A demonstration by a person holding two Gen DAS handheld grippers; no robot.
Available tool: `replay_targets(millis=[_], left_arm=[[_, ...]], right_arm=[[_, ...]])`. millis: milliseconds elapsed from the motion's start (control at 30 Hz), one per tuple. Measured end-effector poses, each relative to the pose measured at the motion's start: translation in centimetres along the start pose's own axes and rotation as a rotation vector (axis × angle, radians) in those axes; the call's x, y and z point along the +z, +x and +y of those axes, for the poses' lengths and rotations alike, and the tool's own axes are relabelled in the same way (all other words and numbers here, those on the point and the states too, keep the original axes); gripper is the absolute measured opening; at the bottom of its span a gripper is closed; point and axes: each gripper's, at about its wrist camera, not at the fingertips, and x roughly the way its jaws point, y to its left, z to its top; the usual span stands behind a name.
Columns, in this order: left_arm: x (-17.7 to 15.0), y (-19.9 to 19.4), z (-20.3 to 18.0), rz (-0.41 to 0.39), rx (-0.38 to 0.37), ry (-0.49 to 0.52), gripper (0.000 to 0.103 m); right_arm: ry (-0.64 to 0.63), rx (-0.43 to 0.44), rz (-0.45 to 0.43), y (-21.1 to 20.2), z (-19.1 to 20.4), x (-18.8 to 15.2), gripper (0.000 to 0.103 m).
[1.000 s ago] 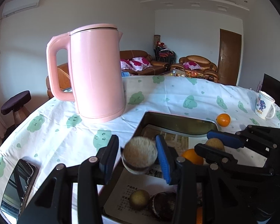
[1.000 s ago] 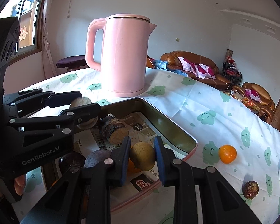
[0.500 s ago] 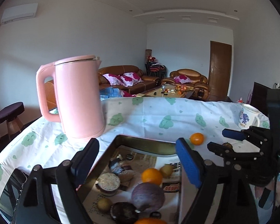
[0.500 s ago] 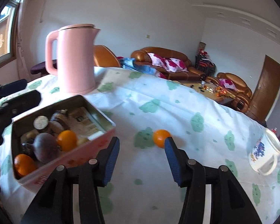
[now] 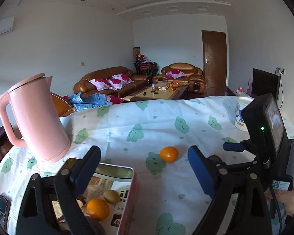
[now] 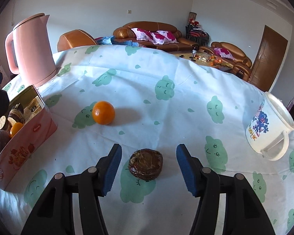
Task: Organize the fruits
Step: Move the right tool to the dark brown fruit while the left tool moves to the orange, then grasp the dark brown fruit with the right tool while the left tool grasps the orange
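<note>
The right hand-held gripper (image 6: 147, 169) is hovering released, its fingers flanking a dark, flattened fruit (image 6: 146, 164) that is lying flat side down on the desk (image 6: 182, 105). The left hand-held gripper (image 5: 144, 171) is gaping empty beside the tin (image 6: 25, 137) of fruit. An orange (image 6: 103, 112) is sitting between tin and mug (image 6: 269, 129), on the cloud-print cloth, sofas behind.

tin (image 6: 23, 137): left edge cuts it | phone (image 5: 2, 211): partly cropped
</note>
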Motion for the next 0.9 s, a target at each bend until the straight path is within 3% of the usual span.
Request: replay_targets(millis=[133, 200, 367, 567, 700, 900], left_arm=[[0.0, 1.6, -0.9, 0.051, -0.003, 0.020, 0.093], [-0.1, 2.2, -1.0, 0.076, -0.008, 0.020, 0.093], [0.1, 2.4, -0.8, 0.114, -0.024, 0.006, 0.093], [0.7, 4.0, -2.0, 0.154, -0.025, 0.006, 0.093], [0.5, 6.3, -3.2, 0.203, -0.033, 0.014, 0.090], [0.2, 10.3, -4.4, 0.278, -0.041, 0.010, 0.077]], right_arm=[[0.018, 0.033, 0.060, 1.9, -0.5, -0.7, 0.058], [0.037, 0.081, 0.075, 2.2, -0.9, -0.8, 0.042], [0.041, 0.104, 0.059, 1.8, -1.0, -1.0, 0.042], [0.043, 0.002, 0.007, 1.0, -1.8, -0.7, 0.042], [0.103, -0.014, -0.012, 0.9, -3.5, -0.6, 0.042], [0.136, -0.033, -0.022, 0.8, -4.5, -0.6, 0.042]])
